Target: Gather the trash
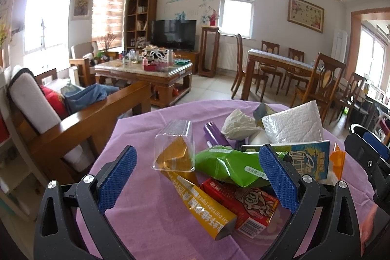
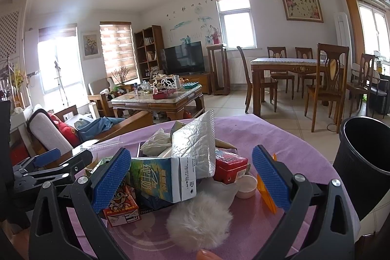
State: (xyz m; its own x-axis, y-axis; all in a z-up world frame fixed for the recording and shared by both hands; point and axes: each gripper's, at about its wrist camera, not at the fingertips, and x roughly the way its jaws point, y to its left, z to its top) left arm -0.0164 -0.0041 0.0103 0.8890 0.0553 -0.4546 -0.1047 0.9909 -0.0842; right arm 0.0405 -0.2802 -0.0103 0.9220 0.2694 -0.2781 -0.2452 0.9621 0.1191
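Right wrist view shows the right gripper (image 2: 191,176), jaws apart and empty, above the milk carton (image 2: 160,177) in the trash heap on the worktop (image 2: 280,135). Black bin (image 2: 360,162) stands at 3 o'clock. Left gripper (image 1: 197,177) is open too. Probably best to close on the carton alone, squarely.

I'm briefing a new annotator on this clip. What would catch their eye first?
A jumble of trash is piled on the purple tablecloth: a green snack bag, a red drink carton and a milk carton at its near side. The black bin stands at the table's right edge. Both grippers, left and right, hover open over the pile.
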